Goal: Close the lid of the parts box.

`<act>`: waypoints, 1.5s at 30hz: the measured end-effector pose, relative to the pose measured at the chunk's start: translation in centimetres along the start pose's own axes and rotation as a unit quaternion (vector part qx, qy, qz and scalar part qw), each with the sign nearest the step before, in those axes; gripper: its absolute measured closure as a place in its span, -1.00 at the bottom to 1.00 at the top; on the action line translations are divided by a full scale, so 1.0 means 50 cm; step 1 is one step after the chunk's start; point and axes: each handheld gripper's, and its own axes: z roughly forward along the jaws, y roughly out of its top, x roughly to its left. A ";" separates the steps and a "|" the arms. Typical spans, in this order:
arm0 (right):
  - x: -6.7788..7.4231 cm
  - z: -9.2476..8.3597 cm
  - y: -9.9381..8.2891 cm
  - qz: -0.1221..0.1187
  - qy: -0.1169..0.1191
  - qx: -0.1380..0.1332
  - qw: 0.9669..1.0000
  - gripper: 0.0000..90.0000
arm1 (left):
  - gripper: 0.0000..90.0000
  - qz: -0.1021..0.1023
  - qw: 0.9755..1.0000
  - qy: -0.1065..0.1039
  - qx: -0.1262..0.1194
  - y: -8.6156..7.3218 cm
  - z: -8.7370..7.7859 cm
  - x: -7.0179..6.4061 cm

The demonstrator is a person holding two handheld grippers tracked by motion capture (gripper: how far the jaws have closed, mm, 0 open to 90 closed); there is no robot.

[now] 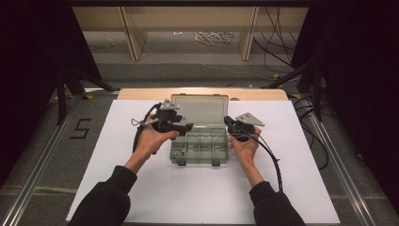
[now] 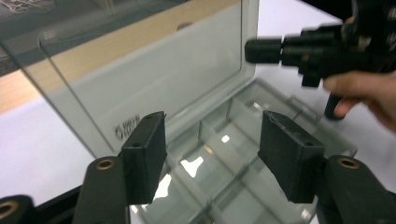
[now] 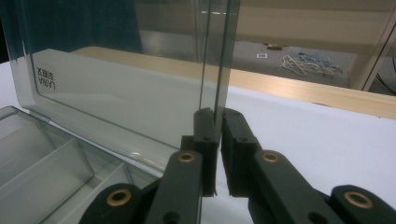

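White paper (image 1: 202,188) is spread over a wooden table (image 1: 141,94), and grey floor with loose cables is seen beyond it in the high view. A clear plastic box (image 1: 200,146) with divided compartments is placed near the middle of the sheet, and its lid (image 1: 200,109) is raised at the far side. The left gripper (image 1: 187,127) is held over the box's left part, and the right gripper (image 1: 227,120) is set at the lid's right edge. Both are carried by hands in dark sleeves.

From the left gripper view, the left gripper (image 2: 212,156) is seen with its jaws spread apart and nothing between them; the open compartments of the box (image 2: 243,182) lie below, and the tilted lid (image 2: 149,79) stands behind. The right gripper (image 2: 261,50) is seen farther off at the lid's edge, with a hand (image 2: 364,93) under it.

From the right gripper view, the right gripper (image 3: 218,119) is seen closed on the thin edge of the upright lid (image 3: 121,70), which is pinched between the two pads. The box's compartments (image 3: 42,158) are seen at lower left, with white paper (image 3: 317,140) behind.
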 end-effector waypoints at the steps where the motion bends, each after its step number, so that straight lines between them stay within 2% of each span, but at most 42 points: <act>1: -0.001 0.001 0.000 -0.009 -0.005 -0.004 1.000 0.89 | -0.05 -0.004 1.000 -0.005 -0.003 0.008 0.002 0.001; 6: 0.000 -0.001 0.001 -0.009 -0.005 -0.001 1.000 0.89 | 0.13 0.002 1.000 0.000 -0.006 0.042 0.009 0.007; 9: 0.000 0.000 0.000 -0.009 -0.006 -0.003 1.000 0.89 | 0.44 0.003 1.000 0.001 -0.007 0.060 0.011 0.010; 12: 0.000 0.000 0.000 -0.010 -0.006 -0.004 1.000 0.89 | 0.79 0.023 1.000 0.017 -0.006 0.077 0.011 0.012; 15: 0.001 -0.001 0.000 -0.011 -0.007 -0.001 1.000 0.89 | 0.99 0.021 0.999 0.026 -0.013 0.093 0.013 0.019; 18: 0.002 0.000 -0.001 -0.006 -0.003 -0.003 1.000 0.89 | 1.00 0.008 0.999 0.032 -0.021 0.109 0.014 0.029; 26: 0.003 0.000 -0.001 -0.008 -0.004 -0.004 1.000 0.89 | 1.00 -0.004 0.998 0.055 -0.015 0.145 0.026 0.054; 29: 0.003 0.000 -0.001 -0.009 -0.006 -0.003 1.000 0.89 | 1.00 -0.010 0.998 0.063 -0.014 0.154 0.037 0.060; 30: 0.002 -0.003 0.000 -0.016 -0.012 0.000 1.000 0.89 | 1.00 -0.005 0.998 0.068 -0.010 0.156 0.039 0.063; 33: 0.002 0.000 -0.001 -0.015 -0.010 -0.007 1.000 0.89 | 1.00 -0.011 0.997 0.072 -0.010 0.161 0.048 0.068; 37: 0.003 -0.002 0.000 -0.018 -0.012 -0.003 1.000 0.89 | 1.00 -0.020 0.997 0.078 -0.008 0.168 0.057 0.072; 38: 0.004 -0.002 0.000 -0.015 -0.010 0.000 1.000 0.89 | 1.00 -0.020 0.997 0.079 -0.008 0.170 0.059 0.073; 39: 0.004 -0.002 0.000 -0.016 -0.010 -0.001 1.000 0.89 | 1.00 -0.010 0.997 0.080 0.004 0.171 0.059 0.076; 41: 0.003 -0.003 0.000 -0.020 -0.010 -0.001 1.000 0.89 | 1.00 -0.017 0.996 0.084 0.004 0.171 0.067 0.077; 42: 0.003 -0.002 0.000 -0.019 -0.011 0.000 1.000 0.89 | 1.00 -0.005 0.996 0.082 0.018 0.172 0.067 0.080; 43: 0.004 -0.001 -0.001 -0.019 -0.014 -0.004 1.000 0.89 | 1.00 -0.017 0.996 0.085 0.007 0.173 0.074 0.077; 45: 0.004 -0.003 0.000 -0.020 -0.013 -0.001 1.000 0.89 | 1.00 -0.005 0.996 0.086 0.022 0.175 0.076 0.080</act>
